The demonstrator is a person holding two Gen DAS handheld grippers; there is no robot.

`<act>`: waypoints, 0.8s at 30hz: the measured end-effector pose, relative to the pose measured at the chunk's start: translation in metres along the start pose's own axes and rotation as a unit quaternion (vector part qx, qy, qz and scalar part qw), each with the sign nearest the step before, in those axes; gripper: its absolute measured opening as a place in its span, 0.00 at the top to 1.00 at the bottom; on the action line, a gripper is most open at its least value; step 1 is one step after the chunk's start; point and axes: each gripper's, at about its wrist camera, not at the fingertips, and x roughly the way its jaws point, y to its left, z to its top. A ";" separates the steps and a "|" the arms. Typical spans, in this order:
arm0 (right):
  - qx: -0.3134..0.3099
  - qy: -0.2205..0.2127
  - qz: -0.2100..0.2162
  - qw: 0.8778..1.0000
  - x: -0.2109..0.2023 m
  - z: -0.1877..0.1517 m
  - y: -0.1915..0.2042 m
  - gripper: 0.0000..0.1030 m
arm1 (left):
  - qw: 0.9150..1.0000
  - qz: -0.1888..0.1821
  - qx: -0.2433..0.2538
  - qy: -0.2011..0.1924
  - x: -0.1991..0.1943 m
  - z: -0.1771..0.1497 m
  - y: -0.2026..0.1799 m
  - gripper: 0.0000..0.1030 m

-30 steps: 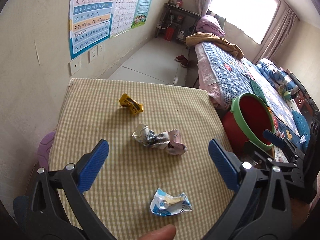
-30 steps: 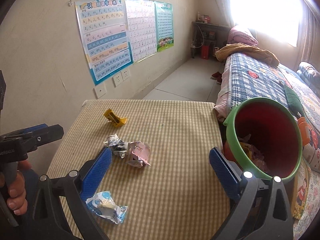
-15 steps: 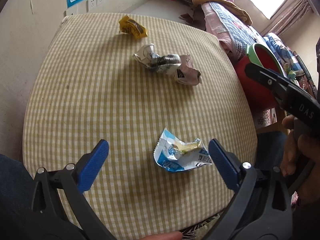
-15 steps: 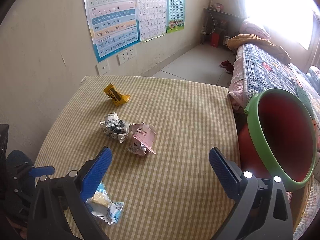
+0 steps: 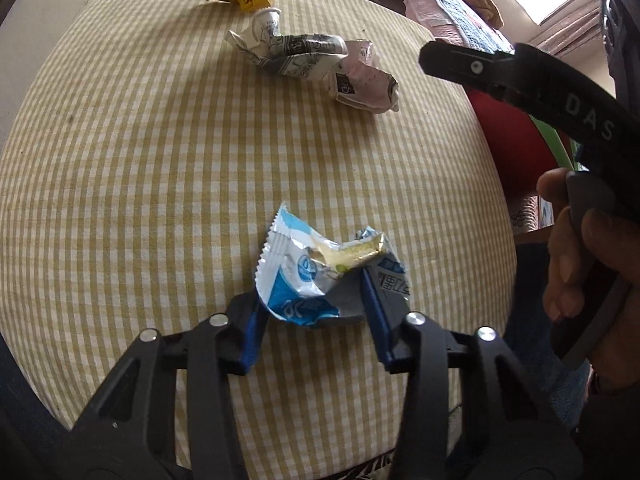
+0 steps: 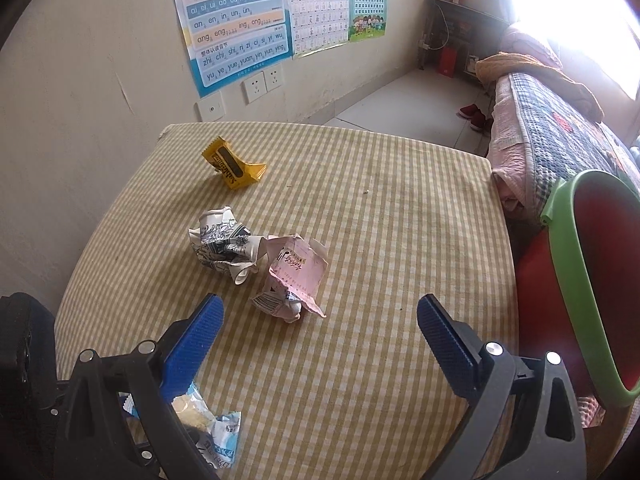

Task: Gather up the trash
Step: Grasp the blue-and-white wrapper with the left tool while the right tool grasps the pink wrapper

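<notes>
Left claw (image 5: pixel 312 312) pinching blue wrapper (image 5: pixel 320 268), right claw (image 6: pixel 320 340) spread, green-rimmed bin (image 6: pixel 592 280) interior only in right view

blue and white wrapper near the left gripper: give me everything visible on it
The crumpled blue and white foil snack wrapper has a serrated edge, a silvery inside and a pale yellow piece showing at its torn top. It lies on the yellow checked tablecloth near the table's front edge. The left gripper has its blue-padded jaws closed in on the wrapper's lower part, one on each side. Other trash lies apart, farther back.
</notes>
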 end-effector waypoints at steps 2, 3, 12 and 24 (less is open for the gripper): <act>-0.004 0.008 0.006 1.000 0.010 0.002 0.002 0.15 | 1.000 -0.001 0.000 -0.005 -0.002 0.001 0.002 0.70; -0.007 0.012 0.008 1.000 0.015 0.003 0.003 0.17 | 1.000 0.000 0.000 -0.008 -0.003 0.002 0.003 0.73; -0.018 0.051 0.020 0.998 0.055 0.004 0.007 0.55 | 0.999 0.021 -0.014 -0.043 -0.020 0.017 0.026 0.82; -0.014 0.056 0.028 0.998 0.060 -0.002 0.008 0.87 | 0.996 0.041 -0.017 -0.072 -0.036 0.040 0.043 0.85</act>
